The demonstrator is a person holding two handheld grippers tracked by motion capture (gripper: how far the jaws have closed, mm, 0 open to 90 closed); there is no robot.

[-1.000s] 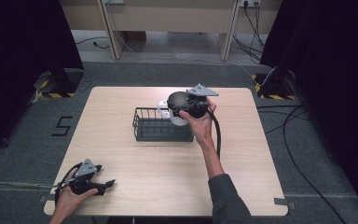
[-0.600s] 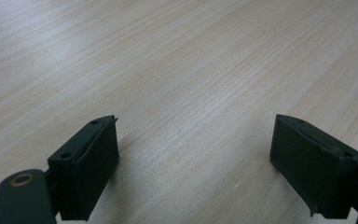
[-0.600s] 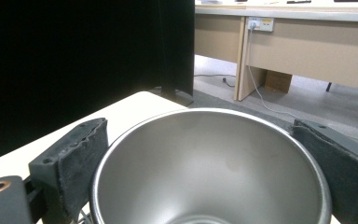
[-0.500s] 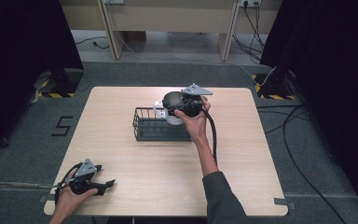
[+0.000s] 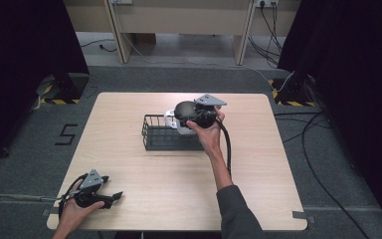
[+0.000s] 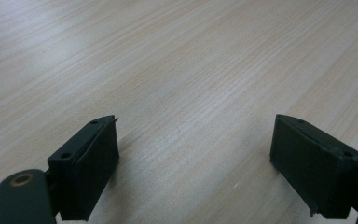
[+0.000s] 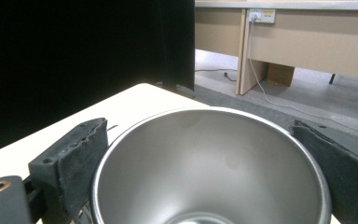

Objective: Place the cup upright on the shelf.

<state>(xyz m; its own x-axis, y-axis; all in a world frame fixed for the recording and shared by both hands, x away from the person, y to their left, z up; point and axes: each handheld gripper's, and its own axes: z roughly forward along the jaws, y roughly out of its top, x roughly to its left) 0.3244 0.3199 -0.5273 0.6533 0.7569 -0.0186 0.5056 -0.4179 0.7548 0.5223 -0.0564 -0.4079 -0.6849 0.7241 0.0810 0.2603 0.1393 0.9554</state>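
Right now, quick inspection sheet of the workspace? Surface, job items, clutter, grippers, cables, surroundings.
Surface: light wooden table, bare wood under the left gripper.
Job items: black wire basket near the table's middle; steel cup, empty as far as visible, between the right gripper's jaws, above the basket's right end.
Clutter: nothing seen on the table.
Grippers: left gripper open, low at the near left corner; right gripper closed on the cup.
Cables: black cable trails from the right gripper along the forearm; loose cables on the floor at right.
Surroundings: grey floor, black curtains both sides, wooden furniture behind, wall socket.
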